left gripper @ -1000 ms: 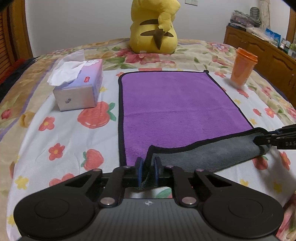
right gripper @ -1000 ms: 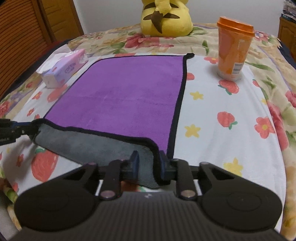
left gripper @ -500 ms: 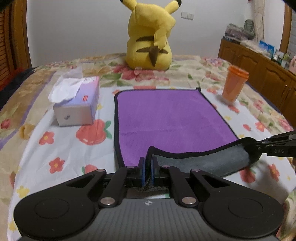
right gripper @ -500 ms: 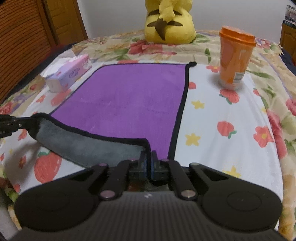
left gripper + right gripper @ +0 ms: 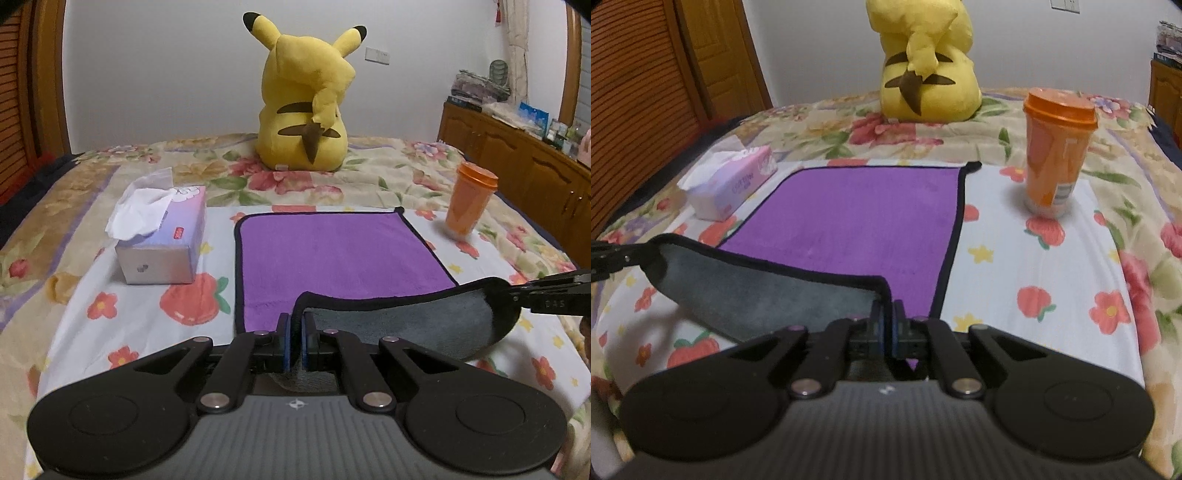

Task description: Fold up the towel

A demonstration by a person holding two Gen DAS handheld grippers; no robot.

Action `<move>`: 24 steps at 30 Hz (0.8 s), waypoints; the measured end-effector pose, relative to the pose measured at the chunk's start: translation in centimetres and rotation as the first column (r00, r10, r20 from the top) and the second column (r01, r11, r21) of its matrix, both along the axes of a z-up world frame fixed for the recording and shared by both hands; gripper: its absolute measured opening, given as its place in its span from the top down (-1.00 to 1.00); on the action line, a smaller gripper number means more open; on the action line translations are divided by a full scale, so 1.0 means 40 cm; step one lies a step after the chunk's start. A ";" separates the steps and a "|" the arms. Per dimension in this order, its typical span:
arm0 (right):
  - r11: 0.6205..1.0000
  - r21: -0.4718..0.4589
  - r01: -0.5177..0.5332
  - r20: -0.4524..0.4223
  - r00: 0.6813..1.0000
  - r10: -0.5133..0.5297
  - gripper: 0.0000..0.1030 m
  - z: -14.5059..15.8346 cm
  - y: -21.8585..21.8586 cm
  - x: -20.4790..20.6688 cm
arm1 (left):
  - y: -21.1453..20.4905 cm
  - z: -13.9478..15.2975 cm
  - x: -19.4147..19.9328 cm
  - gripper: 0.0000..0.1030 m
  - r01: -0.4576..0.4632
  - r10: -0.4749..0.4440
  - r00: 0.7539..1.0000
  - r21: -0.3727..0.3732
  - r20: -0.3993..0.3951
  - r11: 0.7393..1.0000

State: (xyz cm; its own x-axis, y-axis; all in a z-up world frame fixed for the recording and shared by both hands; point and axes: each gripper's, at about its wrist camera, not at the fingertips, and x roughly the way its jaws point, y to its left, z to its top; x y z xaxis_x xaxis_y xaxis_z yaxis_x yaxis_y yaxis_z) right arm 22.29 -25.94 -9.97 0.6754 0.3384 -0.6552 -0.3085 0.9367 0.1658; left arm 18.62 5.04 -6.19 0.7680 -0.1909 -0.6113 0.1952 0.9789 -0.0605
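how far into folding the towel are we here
Early. Done: both near corners gripped, left gripper and right gripper each shut on the towel. In hand: the near edge is lifted, its grey underside showing. Left: the far half lies flat on the bed; the lifted edge hasn't reached the far edge.

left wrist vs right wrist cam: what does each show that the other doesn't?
Only the left wrist view: the plush toy's ears and head, the wooden cabinets with clutter on top, and the right gripper from the side.

Only the right wrist view: the slatted wooden door and the left gripper's tip.

Both: each view's own gripper, left and right, shut on a near corner of the purple towel, grey underside lifted; tissue box; orange cup.
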 end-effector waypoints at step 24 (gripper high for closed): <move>0.995 -0.065 -0.070 0.084 0.994 0.076 0.91 0.011 0.015 0.053 | -0.004 -0.006 0.079 0.84 0.022 -0.023 0.999 0.011 0.031 1.000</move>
